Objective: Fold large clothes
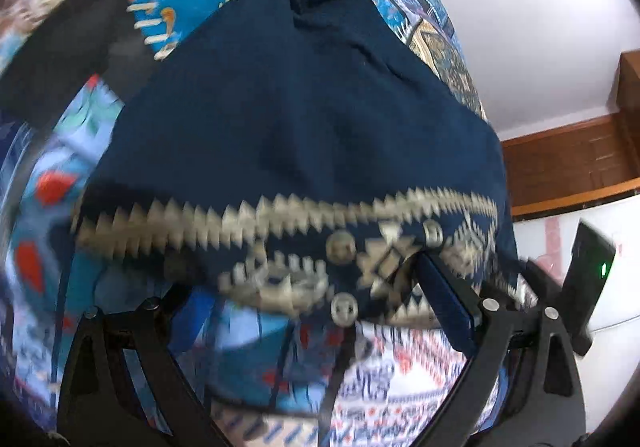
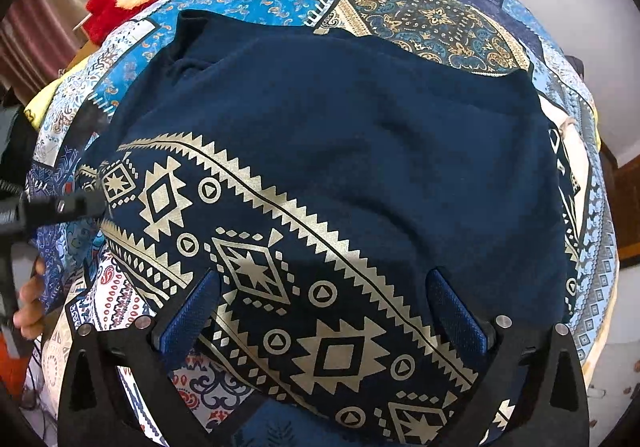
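A large navy garment (image 2: pixel 360 151) with a gold geometric border lies on a patterned bedspread (image 2: pixel 432 19). In the left wrist view the garment (image 1: pixel 296 119) has its printed hem lifted and blurred; one blue finger pad (image 1: pixel 444 299) shows under the hem, the other is hidden by cloth. My left gripper (image 1: pixel 320 287) also shows at the far left of the right wrist view (image 2: pixel 80 203), at the garment's hem corner. My right gripper (image 2: pixel 320 311) is open, its blue pads (image 2: pixel 188 315) spread above the printed border, holding nothing.
A red cloth (image 2: pixel 112 11) and pale fabric lie at the bed's far left. A white wall (image 1: pixel 520 15) and brown wooden ledge (image 1: pixel 568 163) stand to the right of the bed. A person's hand (image 2: pixel 28 307) shows at the left edge.
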